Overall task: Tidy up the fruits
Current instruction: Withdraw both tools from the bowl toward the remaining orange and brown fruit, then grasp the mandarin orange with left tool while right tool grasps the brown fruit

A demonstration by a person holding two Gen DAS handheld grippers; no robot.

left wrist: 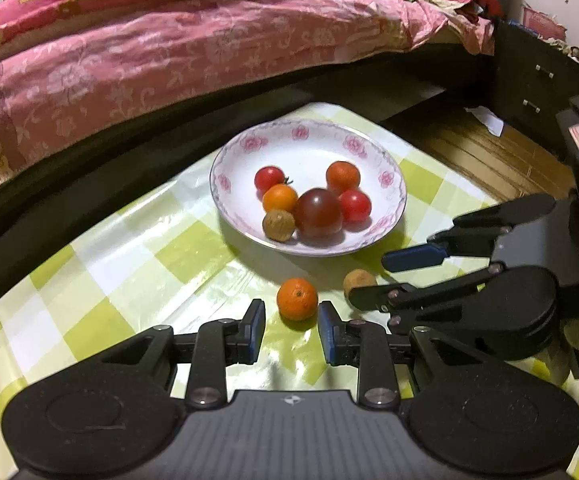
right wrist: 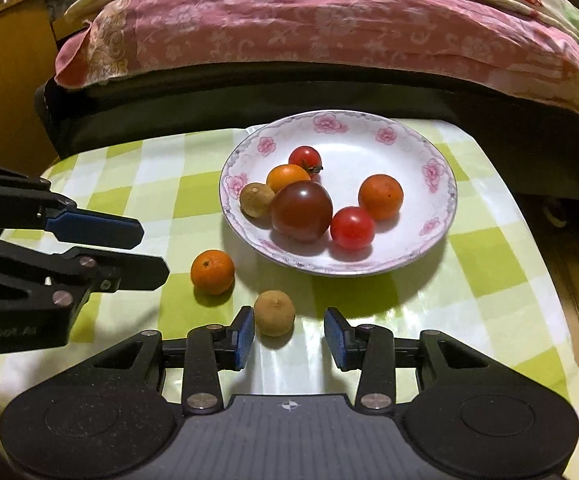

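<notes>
White floral plate (left wrist: pixel 385 179) sitting toward the back of the green-checked tabletop (left wrist: pixel 101 268), right up against the bed with the pink cover (left wrist: pixel 169 52). Holding six pieces already: a big dark tomato (right wrist: pixel 301 211) in the middle, two small red tomatoes (right wrist: pixel 352 227), two oranges (right wrist: pixel 380 197) and a brownish longan (right wrist: pixel 256 199) tucked by the near-left rim. Still off the plate, just in front of it: a small orange (left wrist: pixel 297 298) and a second longan (right wrist: pixel 274 313), lying near each other, not touching. Left tongs (left wrist: pixel 292 322) spread open just short of the plate, the small orange right at the mouth between the blue pads (left wrist: pixel 258 326), nothing gripped. Right tongs (right wrist: pixel 289 334) open too, also on the near side of the plate, loose longan close against the left pad (right wrist: pixel 244 334), clear gap to the other pad. Both tongs low over the tabletop, side by side, pointing at the plate.
</notes>
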